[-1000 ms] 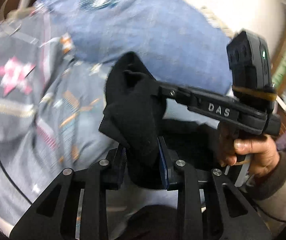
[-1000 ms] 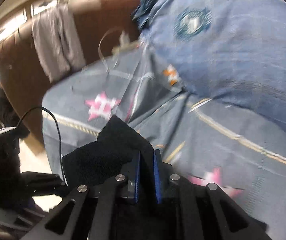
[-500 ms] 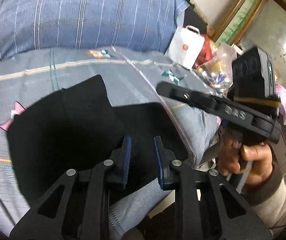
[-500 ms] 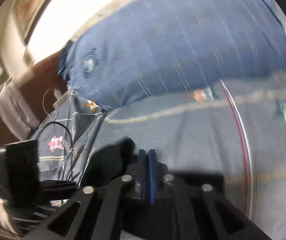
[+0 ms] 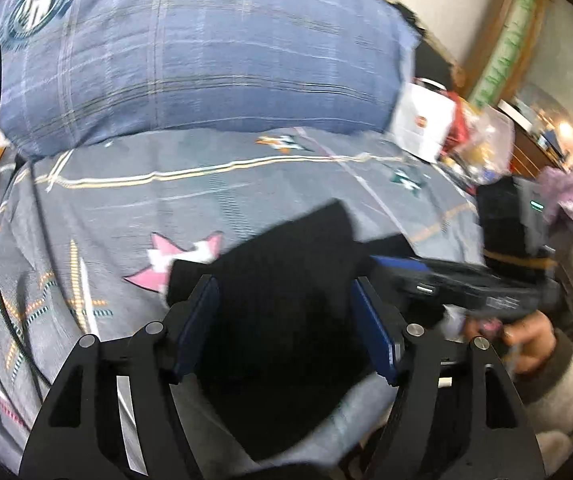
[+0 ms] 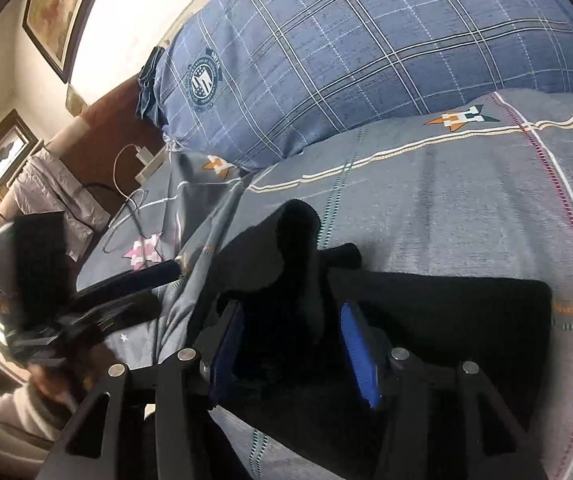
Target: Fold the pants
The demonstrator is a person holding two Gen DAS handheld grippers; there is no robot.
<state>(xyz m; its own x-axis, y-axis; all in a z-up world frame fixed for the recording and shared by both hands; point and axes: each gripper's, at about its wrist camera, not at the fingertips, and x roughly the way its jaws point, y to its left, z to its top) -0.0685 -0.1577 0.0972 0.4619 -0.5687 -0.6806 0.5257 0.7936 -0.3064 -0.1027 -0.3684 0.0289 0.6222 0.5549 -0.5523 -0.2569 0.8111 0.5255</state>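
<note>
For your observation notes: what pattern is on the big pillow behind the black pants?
Blue plaid pillow with a round crest badge; clearest in the right wrist view.

The near end of the black fabric pants [image 5: 286, 320] is hidden behind the black gripper frame and cut off by the lower edge in both wrist views. In the left wrist view, motion blur smears the person's hand [image 5: 526, 340], the white paper bag [image 5: 422, 124] and the clutter beside it, too indistinct to identify.
</note>
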